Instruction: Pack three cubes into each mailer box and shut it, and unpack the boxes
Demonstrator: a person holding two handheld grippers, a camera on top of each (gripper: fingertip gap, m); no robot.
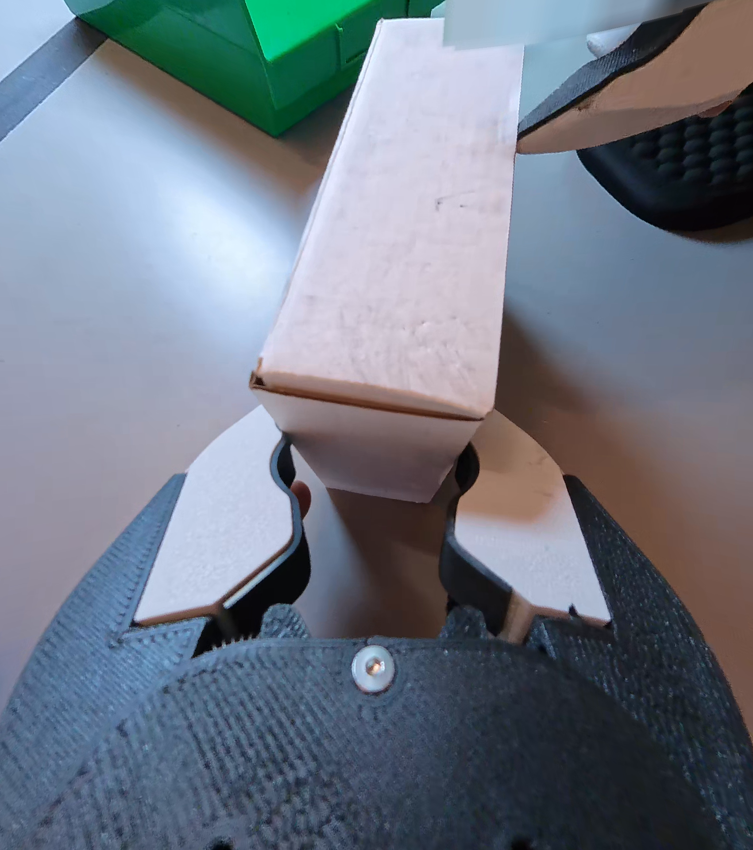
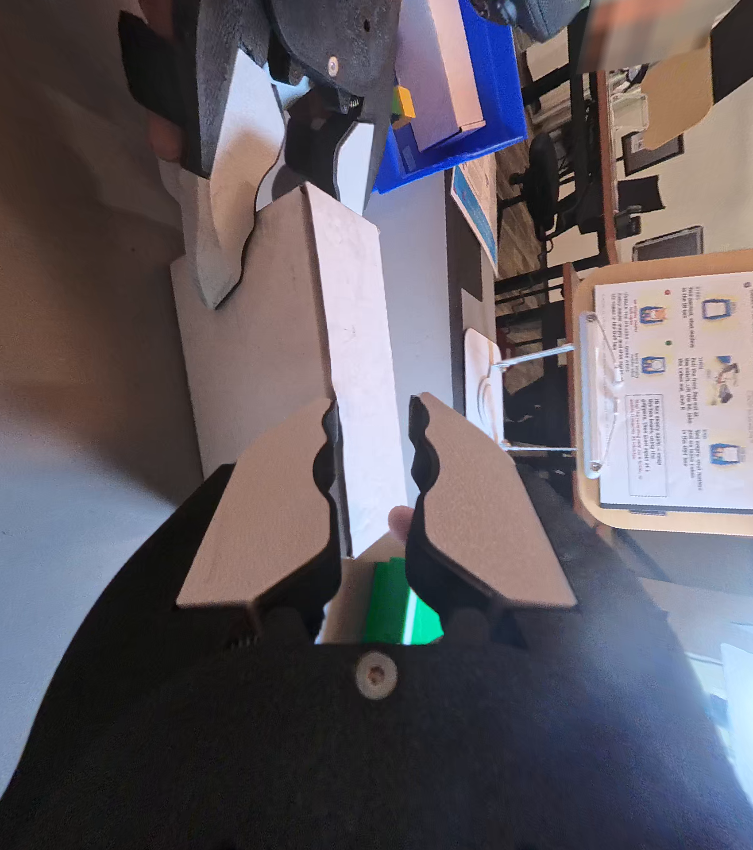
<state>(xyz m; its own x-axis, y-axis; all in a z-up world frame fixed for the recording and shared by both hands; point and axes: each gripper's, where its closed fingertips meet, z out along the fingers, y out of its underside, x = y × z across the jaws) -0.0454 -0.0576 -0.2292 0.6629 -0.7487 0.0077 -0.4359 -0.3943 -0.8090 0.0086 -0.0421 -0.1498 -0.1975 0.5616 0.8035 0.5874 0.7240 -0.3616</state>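
Observation:
A closed white mailer box (image 1: pixel 406 257) lies lengthwise in front of me over the grey table (image 1: pixel 112 276). My left gripper (image 1: pixel 376 448) is shut on its near end, one finger on each side wall. In the right wrist view the same box (image 2: pixel 356 349) runs from my right gripper (image 2: pixel 374 404) up to the left gripper (image 2: pixel 287 248). My right gripper is open at the box's other end, its left finger against the box edge and its right finger apart. It also shows in the left wrist view (image 1: pixel 554 142), beside the box's far right edge. No cubes show near the box.
A green bin (image 1: pixel 236 60) stands just beyond the box on the left. A blue bin (image 2: pixel 494 92) holds another white box (image 2: pixel 448 69) and small coloured cubes (image 2: pixel 404 103). A clipboard with an instruction sheet (image 2: pixel 687 391) stands off the table's edge. Black tape (image 1: pixel 6 106) runs along the table's left. Spacing between my two grippers at the tips: around 10 centimetres.

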